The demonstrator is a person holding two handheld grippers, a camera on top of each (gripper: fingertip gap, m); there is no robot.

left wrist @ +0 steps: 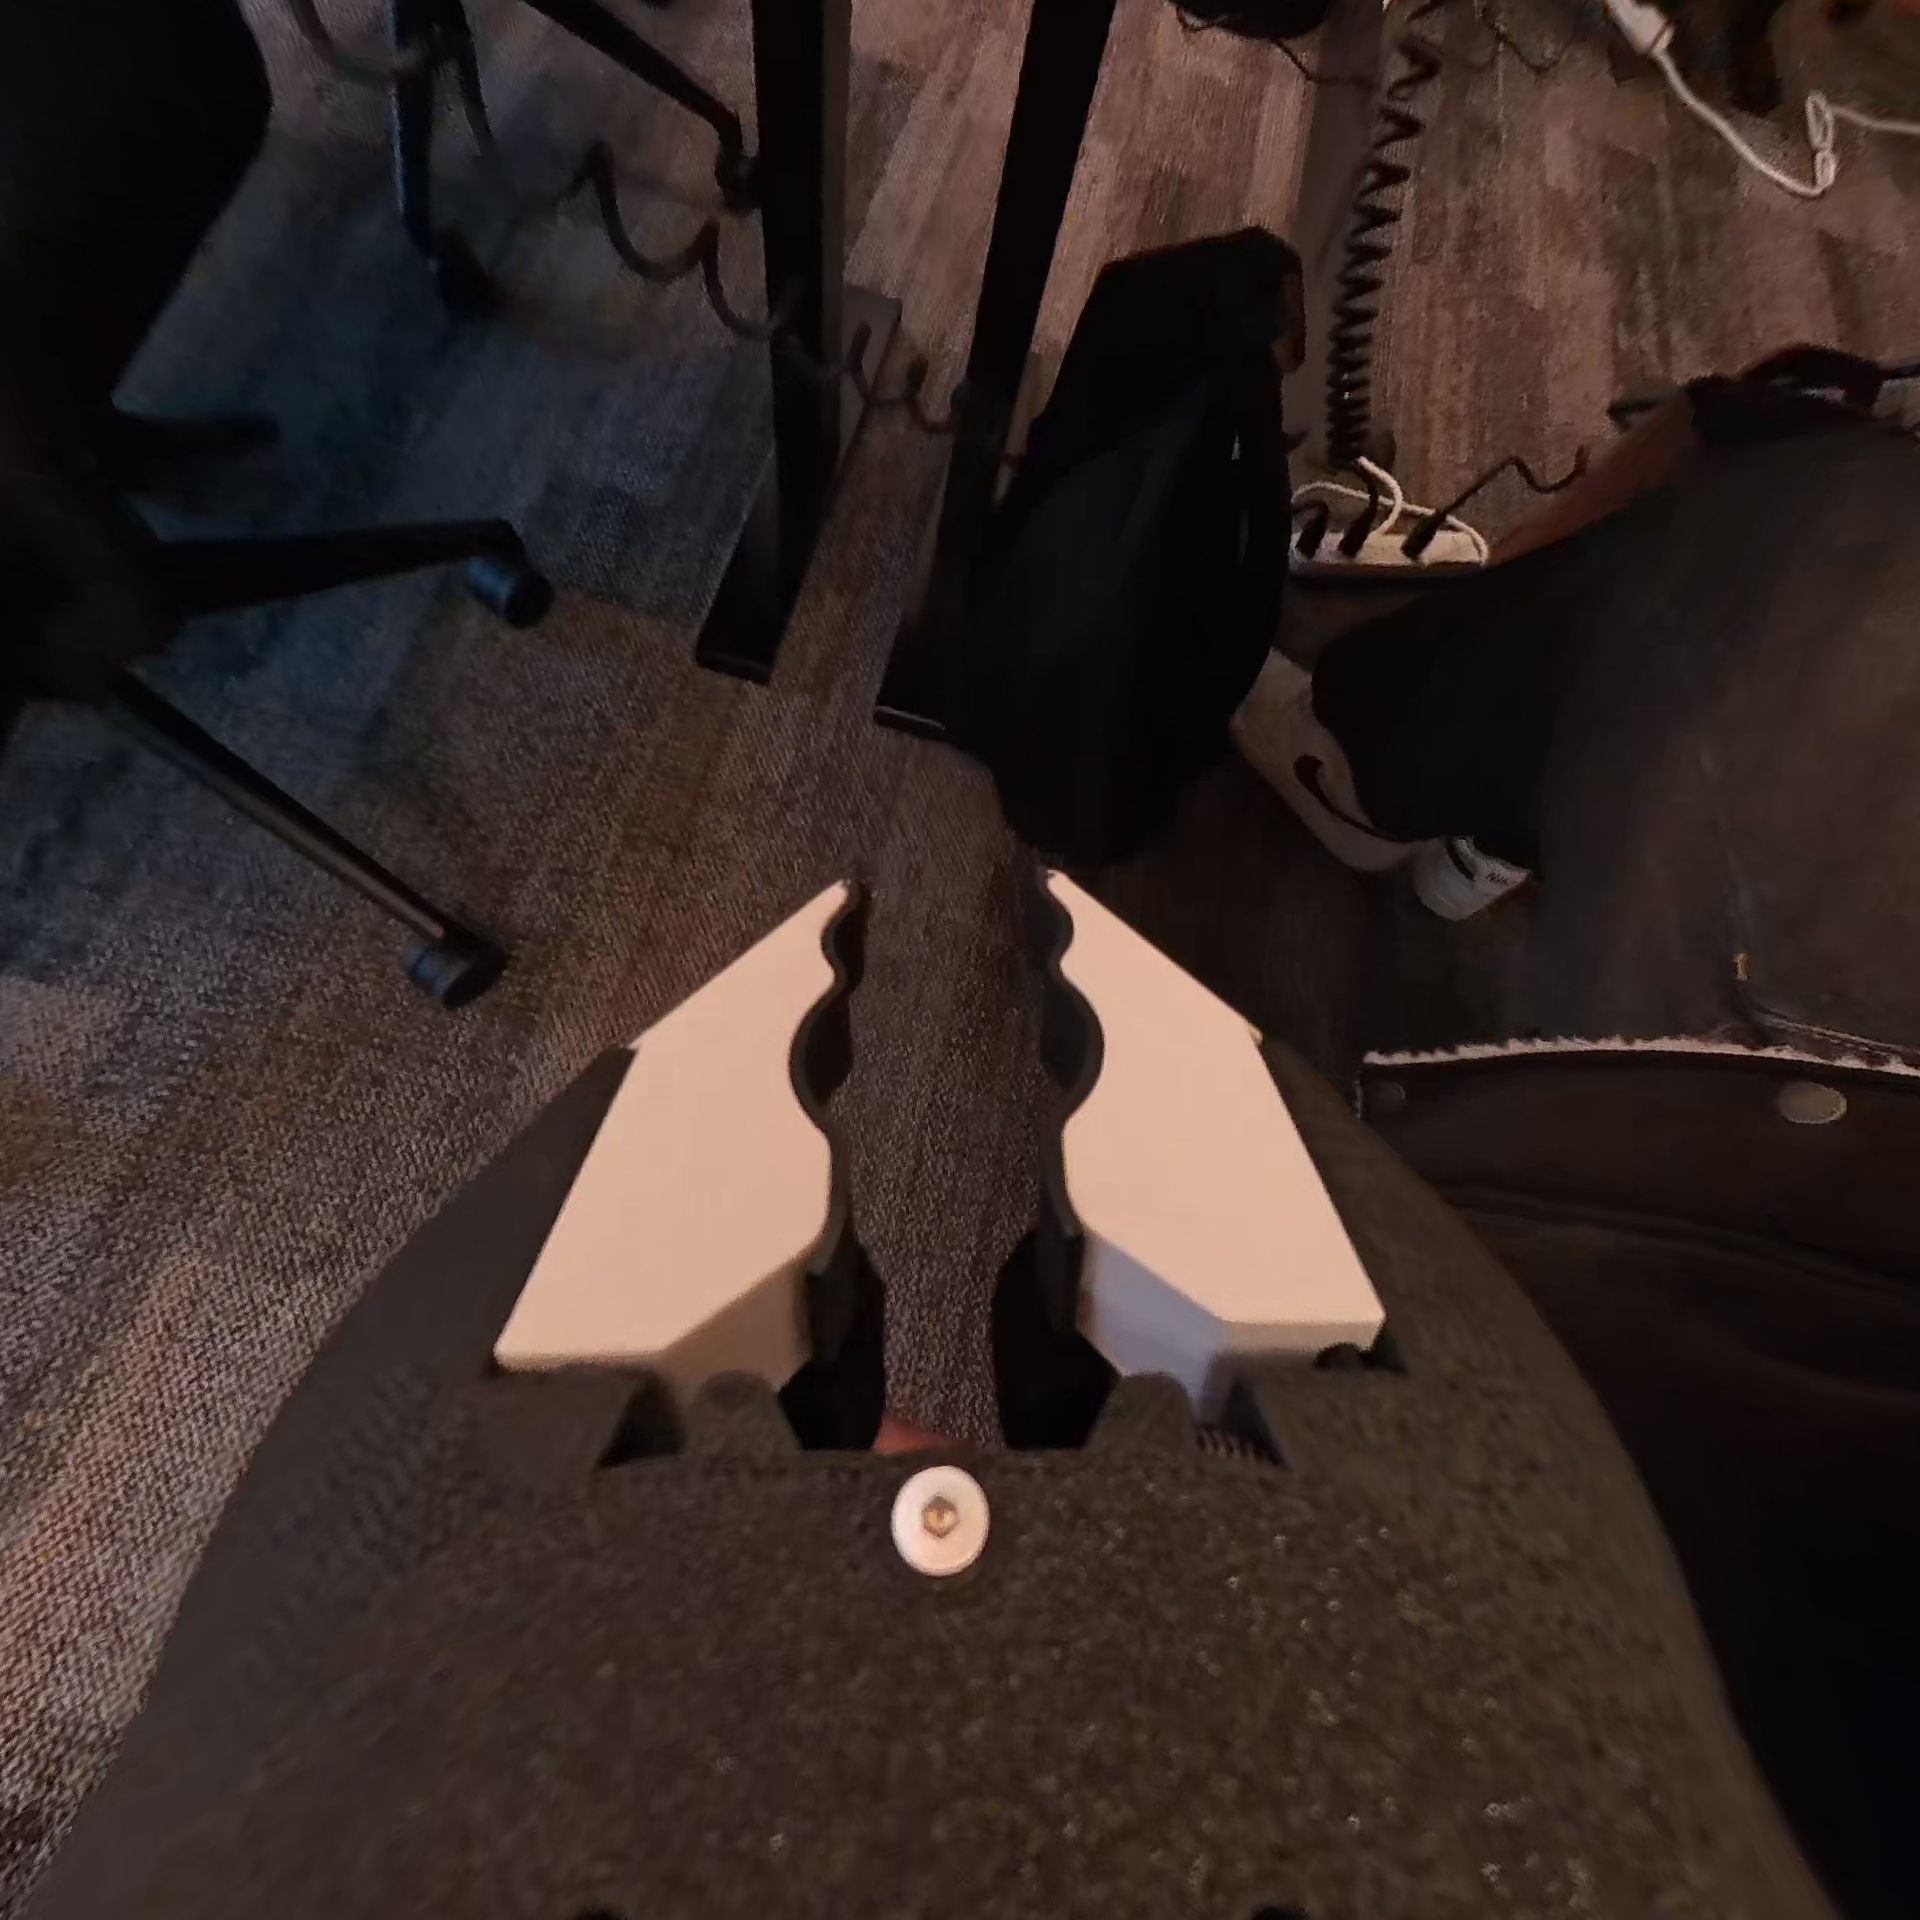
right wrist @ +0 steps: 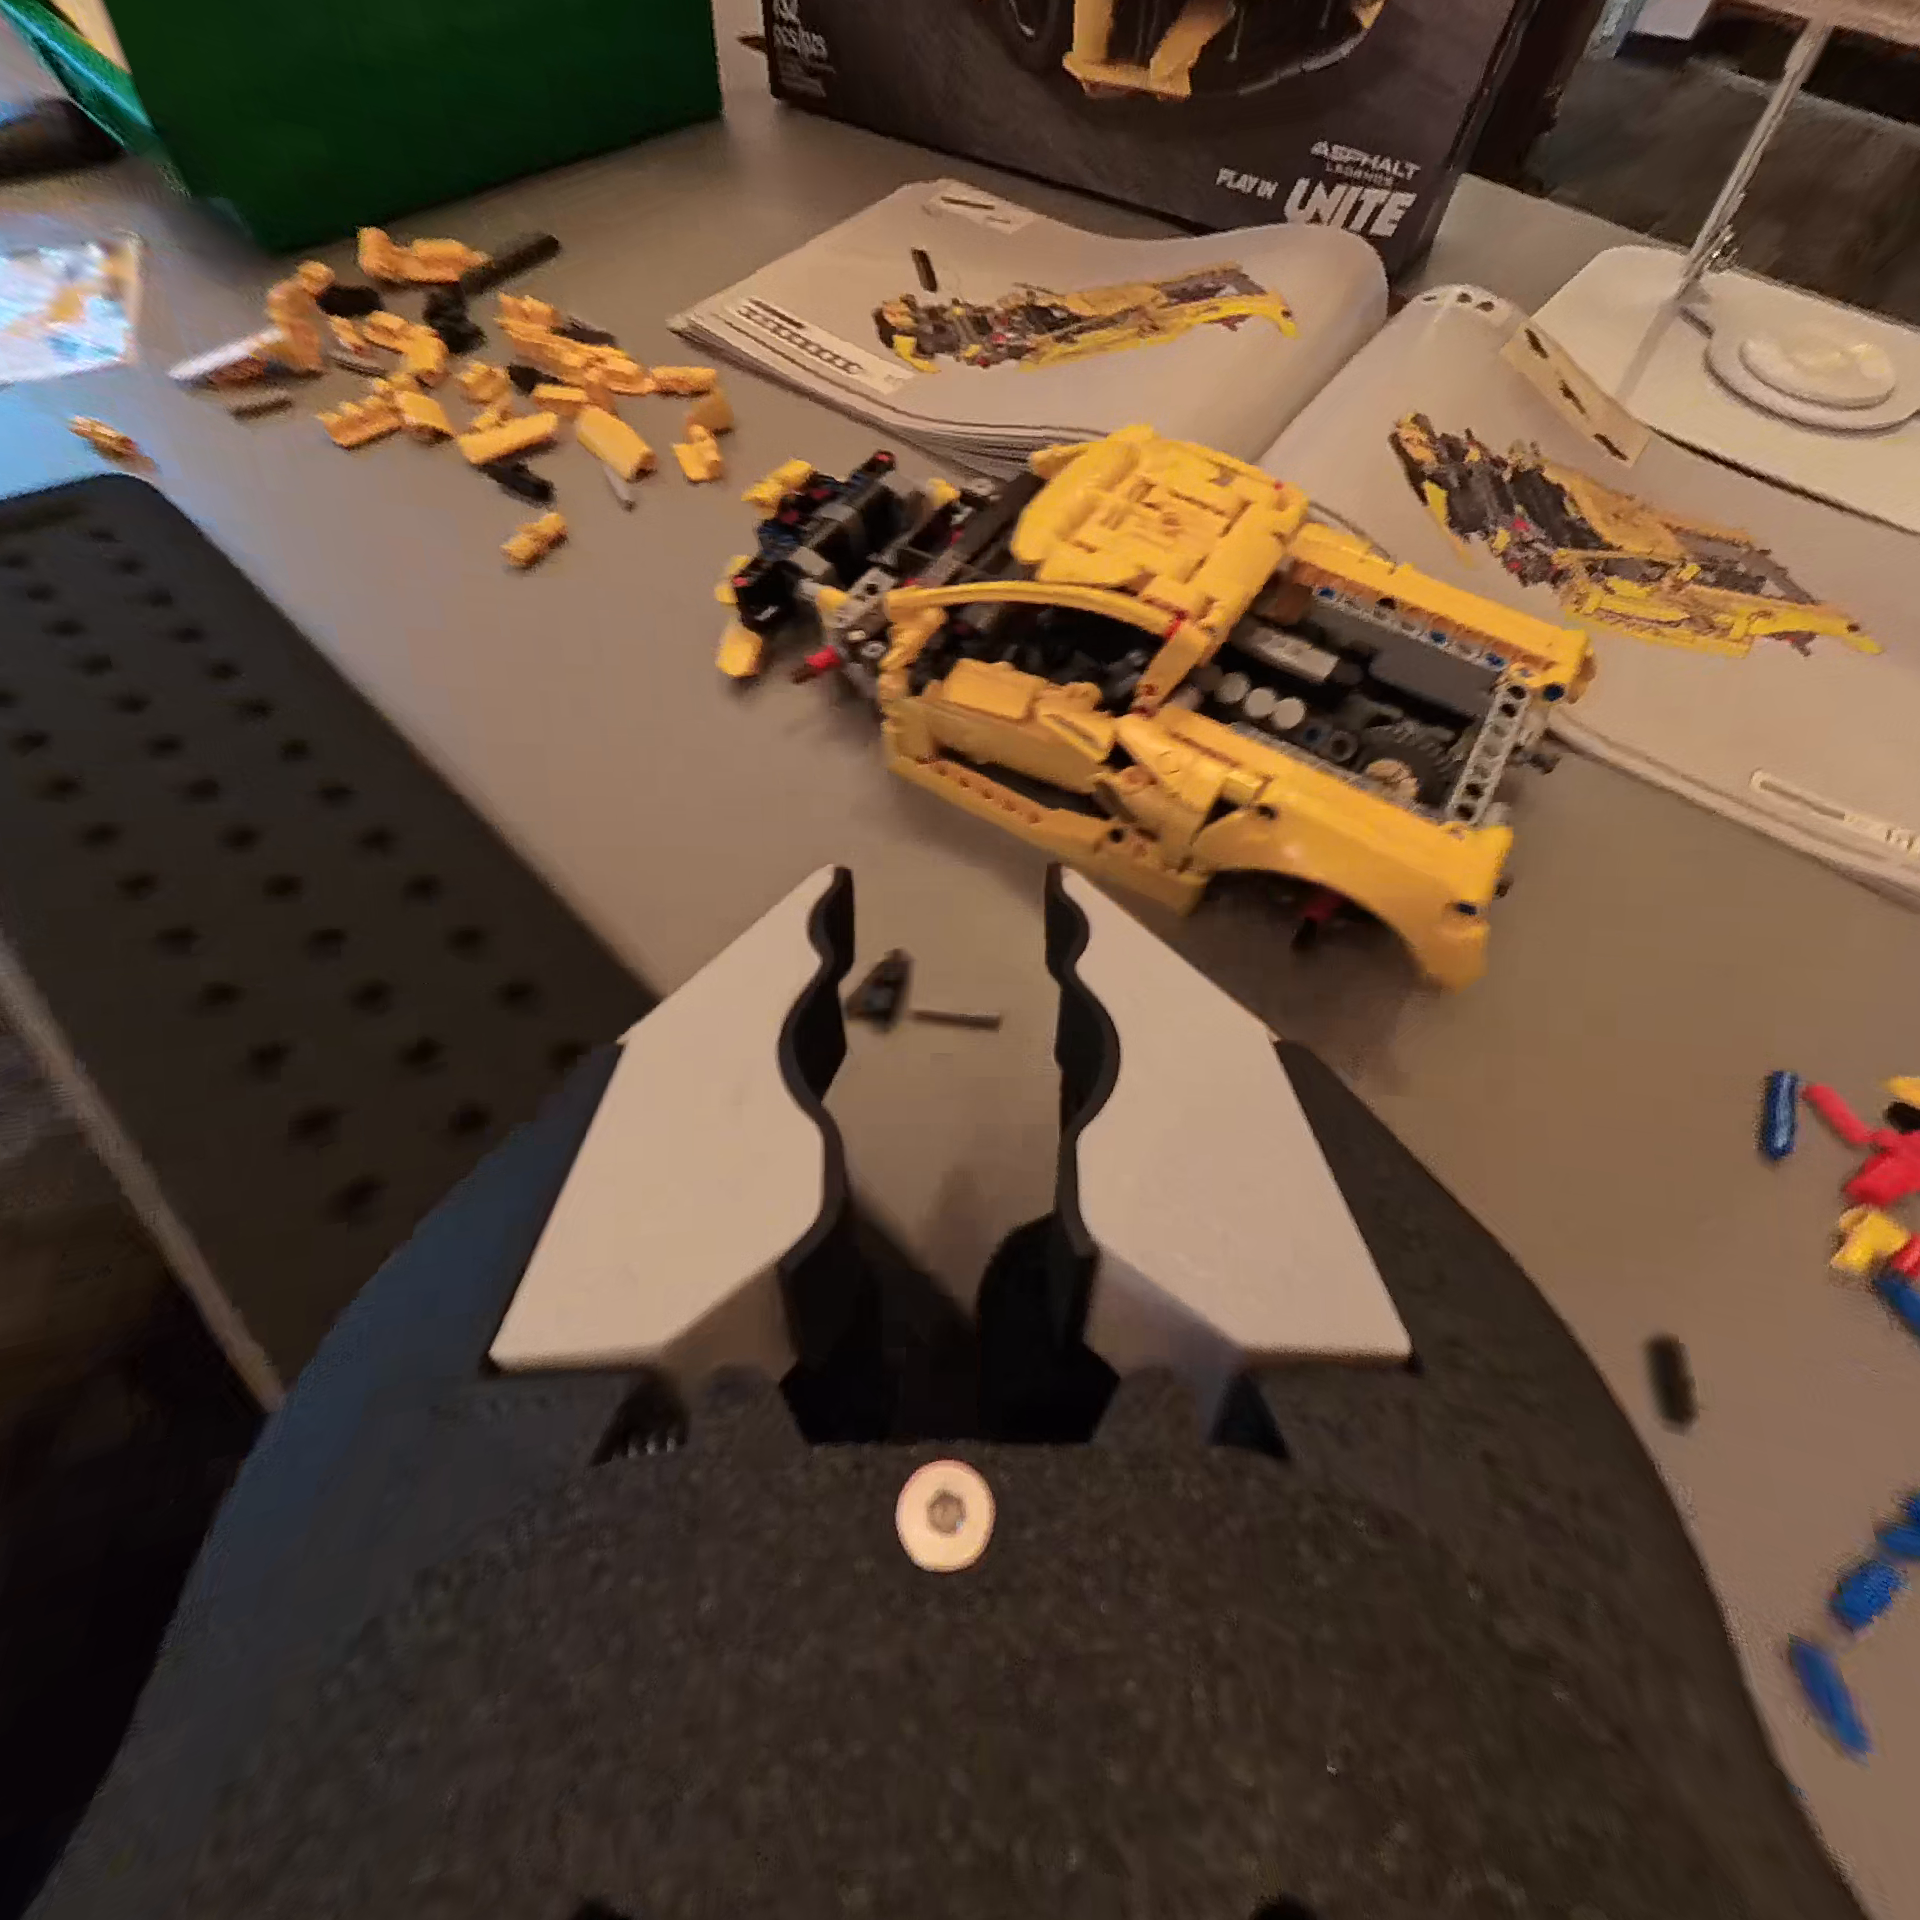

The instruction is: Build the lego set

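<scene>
Jaws of both grippers stood apart, holding nothing. The right gripper [right wrist: 948,894] hovered over bare table [right wrist: 623,665], near the half-built yellow car [right wrist: 1174,686]. The left gripper [left wrist: 951,894] pointed at carpet [left wrist: 312,1039].

The right gripper [right wrist: 948,894] hovers over the grey table [right wrist: 582,665], jaws parted and empty. Just past its fingertips lie two small black pieces [right wrist: 914,1003]; ahead and to the right sits the half-built yellow car [right wrist: 1174,675], with loose yellow parts [right wrist: 488,364] far ahead-left and the open instruction booklet [right wrist: 1039,301] beyond.
</scene>
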